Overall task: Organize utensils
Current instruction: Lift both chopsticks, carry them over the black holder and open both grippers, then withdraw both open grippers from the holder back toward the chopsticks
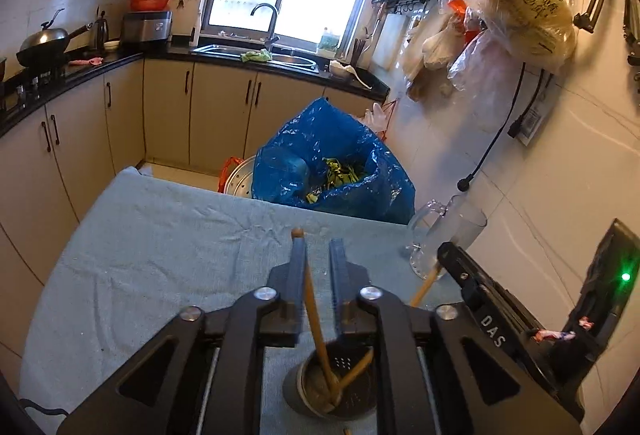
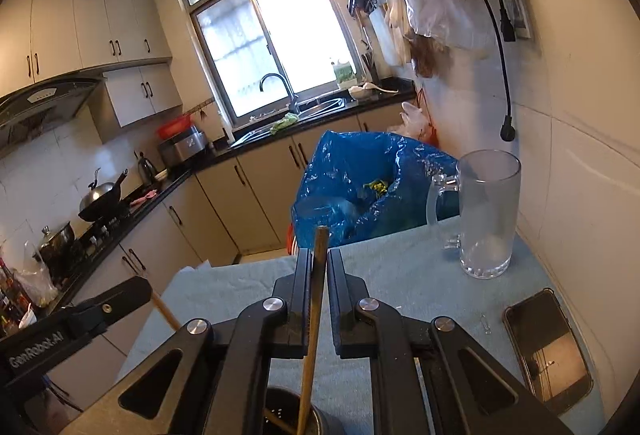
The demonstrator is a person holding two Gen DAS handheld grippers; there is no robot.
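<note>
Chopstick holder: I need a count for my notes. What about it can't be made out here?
- Right wrist view: chopstick holder mostly cut off by the bottom edge and covered by the right gripper.
- Left wrist view: its sides are hidden behind the left gripper, so its full contents stay unseen.

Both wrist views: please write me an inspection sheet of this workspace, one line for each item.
Surface: table under a wrinkled blue-grey cloth.
Job's things: dark utensil holder; two chopsticks stand with their lower ends in it, the left chopstick and the right chopstick.
Clutter: empty glass mug; phone lying flat.
Grippers: left gripper and right gripper both slightly open, each with one chopstick between the jaws.
Cables: black cable hangs down the wall, its plug free.
Surroundings: blue bag beyond the table; plastic bags hang on the wall; sink under the window.
</note>
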